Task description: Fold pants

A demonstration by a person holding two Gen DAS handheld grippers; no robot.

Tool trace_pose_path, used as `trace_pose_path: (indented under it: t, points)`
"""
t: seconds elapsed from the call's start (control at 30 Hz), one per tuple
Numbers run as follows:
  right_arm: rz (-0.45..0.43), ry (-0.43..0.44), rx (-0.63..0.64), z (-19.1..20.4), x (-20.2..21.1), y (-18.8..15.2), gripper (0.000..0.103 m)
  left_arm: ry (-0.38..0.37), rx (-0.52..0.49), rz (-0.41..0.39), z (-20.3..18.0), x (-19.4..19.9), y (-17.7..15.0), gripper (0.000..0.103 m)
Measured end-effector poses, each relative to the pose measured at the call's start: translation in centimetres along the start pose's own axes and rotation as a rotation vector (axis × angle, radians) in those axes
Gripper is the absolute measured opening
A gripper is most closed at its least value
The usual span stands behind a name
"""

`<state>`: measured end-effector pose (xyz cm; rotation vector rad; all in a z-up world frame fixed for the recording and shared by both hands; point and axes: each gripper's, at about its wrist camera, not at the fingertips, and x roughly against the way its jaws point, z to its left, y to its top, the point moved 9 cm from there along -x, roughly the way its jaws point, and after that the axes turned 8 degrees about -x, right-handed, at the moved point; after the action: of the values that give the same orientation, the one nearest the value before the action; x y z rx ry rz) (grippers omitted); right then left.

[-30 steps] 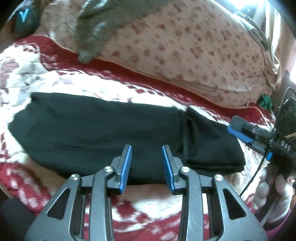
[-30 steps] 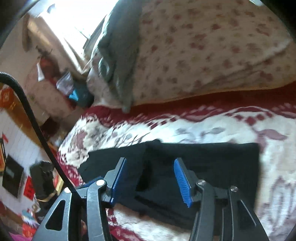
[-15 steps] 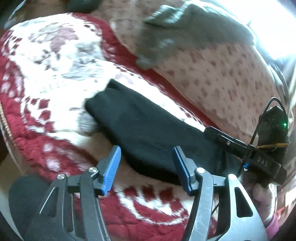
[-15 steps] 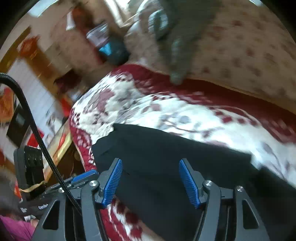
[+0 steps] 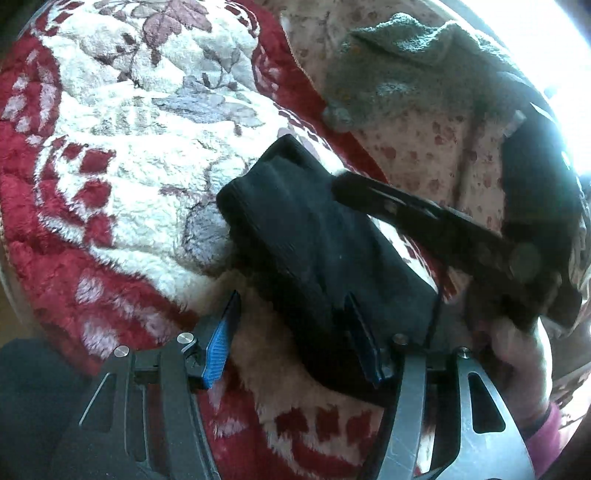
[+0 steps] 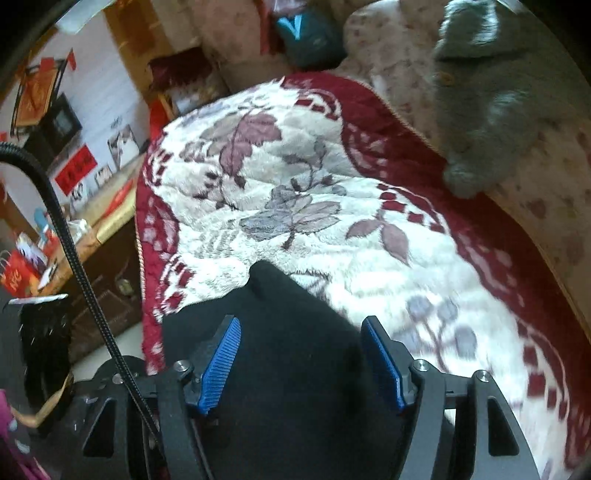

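Lying on one blanket (image 5: 122, 177): one black pants (image 5: 317, 254), folded.

A lived-in home, likely a bedroom or sitting room. A plush red-and-white floral blanket (image 6: 295, 192) covers a bed, with a flowered quilt (image 5: 424, 147) and grey sweater (image 6: 491, 92) piled behind. Beyond stand a cluttered wooden surface (image 6: 99, 218), red paper decorations (image 6: 75, 173) and a bright window (image 5: 535, 33).

red-white floral blanket (image 6: 295, 192) | spotted pillow (image 5: 436, 147) | grey knit (image 6: 491, 92) on pillow
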<state>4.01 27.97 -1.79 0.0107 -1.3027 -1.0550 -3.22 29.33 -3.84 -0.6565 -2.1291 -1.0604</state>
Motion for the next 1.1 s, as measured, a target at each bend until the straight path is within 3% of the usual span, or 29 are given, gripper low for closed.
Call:
trace_pose_path:
  t: [0.17, 0.3, 0.4, 0.43, 0.47, 0.5, 0.57, 0.77, 0.97, 1.1]
  points:
    - [0.099, 0.002, 0.046, -0.2, -3.4, 0.5, 0.065, -0.014, 0.001, -0.029, 0.2, -0.9, 0.6, 0.067]
    - [0.113, 0.048, 0.049, 0.0, -5.2, 0.8, 0.034, -0.025, -0.006, -0.059, 0.3, -1.8, 1.4, 0.070]
    - [0.102, 0.057, 0.054, 0.2, -5.4, 0.7, 0.025, -0.041, -0.026, -0.065, 0.2, -2.0, 1.7, 0.070]
    - [0.093, 0.065, 0.051, 0.2, -5.2, 0.7, 0.023, -0.037, -0.044, -0.060, 0.1, -2.0, 1.7, 0.063]
    - [0.080, 0.079, 0.039, 0.2, -4.7, 0.9, 0.020, -0.014, -0.067, -0.059, 0.2, -2.0, 1.8, 0.043]
    - [0.061, 0.098, 0.017, 0.1, -3.9, 1.1, 0.018, -0.008, -0.079, -0.056, 0.2, -2.0, 1.7, 0.041]
    - [0.025, 0.136, -0.020, 0.2, -2.2, 1.4, 0.017, -0.084, -0.070, -0.053, -0.4, -1.5, 1.7, 0.018]
    - [-0.114, 0.200, -0.072, 0.9, 5.3, 1.8, 0.016, -0.086, -0.206, -0.145, -4.4, 2.1, 2.4, 0.017]
    - [-0.278, 0.229, -0.145, -0.8, 14.7, 1.3, 0.016, -0.161, -0.362, -0.221, -12.4, 5.8, 2.7, 0.017]
    - [-0.380, 0.209, -0.199, -3.2, 21.0, -1.1, 0.016, -0.217, -0.471, -0.214, -17.9, 6.4, 1.2, 0.017]
